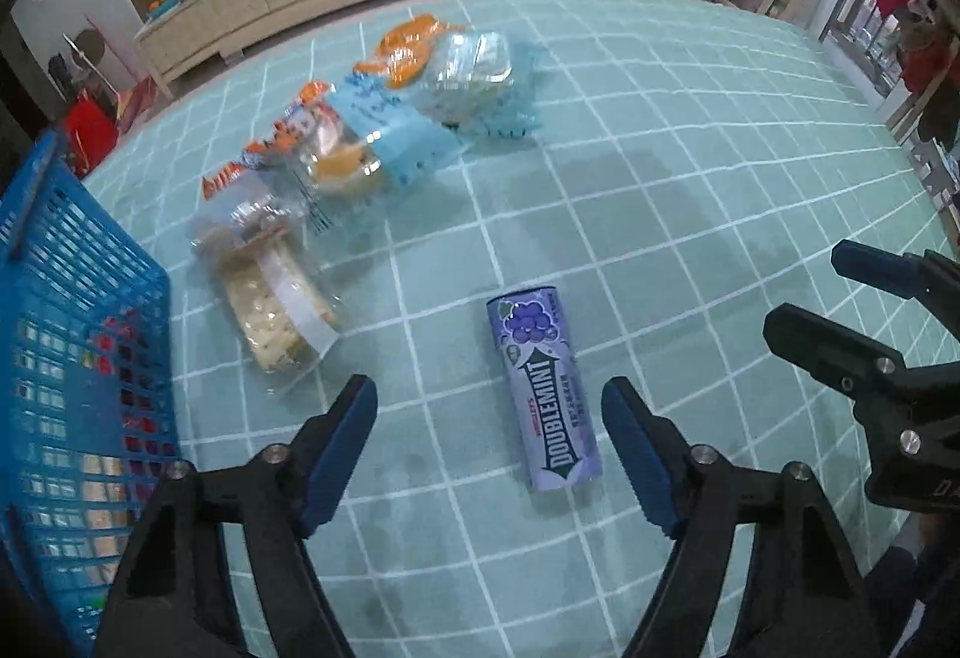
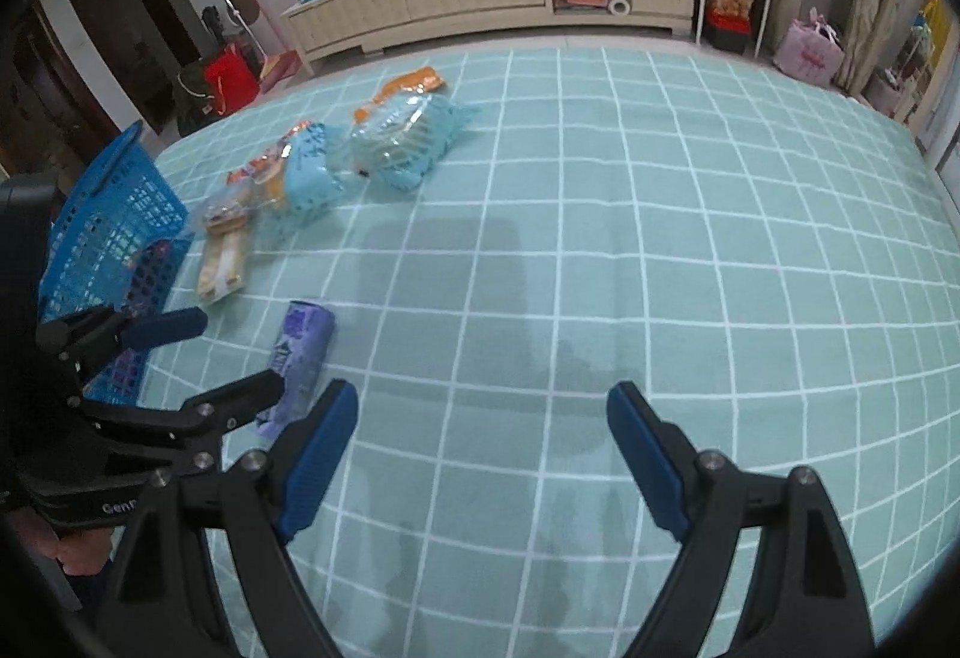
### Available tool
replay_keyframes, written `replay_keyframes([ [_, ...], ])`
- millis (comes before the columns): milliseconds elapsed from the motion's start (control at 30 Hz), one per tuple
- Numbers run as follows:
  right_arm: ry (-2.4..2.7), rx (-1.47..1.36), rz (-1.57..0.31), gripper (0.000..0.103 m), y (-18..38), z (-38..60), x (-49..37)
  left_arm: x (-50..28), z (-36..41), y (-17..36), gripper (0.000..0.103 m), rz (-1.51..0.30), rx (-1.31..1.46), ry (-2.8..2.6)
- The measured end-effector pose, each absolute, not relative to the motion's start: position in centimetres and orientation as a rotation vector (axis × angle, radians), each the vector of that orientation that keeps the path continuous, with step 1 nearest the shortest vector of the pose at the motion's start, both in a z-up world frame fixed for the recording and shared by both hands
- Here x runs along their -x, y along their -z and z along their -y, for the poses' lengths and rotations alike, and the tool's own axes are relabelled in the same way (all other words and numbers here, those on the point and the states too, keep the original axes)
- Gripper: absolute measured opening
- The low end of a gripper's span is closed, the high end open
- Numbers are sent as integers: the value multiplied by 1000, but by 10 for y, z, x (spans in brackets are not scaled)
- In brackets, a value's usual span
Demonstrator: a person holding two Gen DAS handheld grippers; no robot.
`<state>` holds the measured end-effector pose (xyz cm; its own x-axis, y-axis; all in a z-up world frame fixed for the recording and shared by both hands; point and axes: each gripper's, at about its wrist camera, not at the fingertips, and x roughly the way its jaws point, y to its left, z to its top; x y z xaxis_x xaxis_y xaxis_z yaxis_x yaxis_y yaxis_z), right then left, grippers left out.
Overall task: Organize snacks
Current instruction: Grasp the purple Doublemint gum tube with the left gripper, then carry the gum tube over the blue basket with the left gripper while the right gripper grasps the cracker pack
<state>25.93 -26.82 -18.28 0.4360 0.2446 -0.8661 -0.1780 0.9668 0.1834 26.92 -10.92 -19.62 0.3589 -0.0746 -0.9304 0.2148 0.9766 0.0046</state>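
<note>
We hold our left gripper [image 1: 489, 454] tilted down over a mint-green rug with a white grid [image 1: 690, 214], its blue-padded fingers [image 1: 339, 454] spread apart with nothing between them. A purple cylindrical Doublemint gum canister [image 1: 543, 394] lies on its side on the rug just ahead of the gap, nearer the right finger and untouched. Our right gripper [image 2: 483, 454] hangs over bare rug, fingers wide apart and holding nothing. A row of clear and blue snack packets [image 1: 336, 160] lies farther off, beside a blue plastic lattice basket [image 1: 66, 334] at the left.
</note>
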Motion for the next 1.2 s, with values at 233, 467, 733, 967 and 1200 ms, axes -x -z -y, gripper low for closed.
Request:
replay_keyframes([
  [233,-255,-63,-1112,88,193,272,-265,-275,113,208,53,-1231,-107,231],
  [467,-255,-72,-1122,88,192,278,-266,-275,129,219,22,-1305,-120,270],
  [733,-250,-78,-1134,88,187,280,-265,-272,126,220,20,-1268,-127,239],
  [967,-284,-49,-1120,88,168,257,-268,-260,98,181,18,-1178,-60,212],
  [1200,-355,-25,-1106,88,148,213,-274,-235,51,127,18,-1047,-46,162],
])
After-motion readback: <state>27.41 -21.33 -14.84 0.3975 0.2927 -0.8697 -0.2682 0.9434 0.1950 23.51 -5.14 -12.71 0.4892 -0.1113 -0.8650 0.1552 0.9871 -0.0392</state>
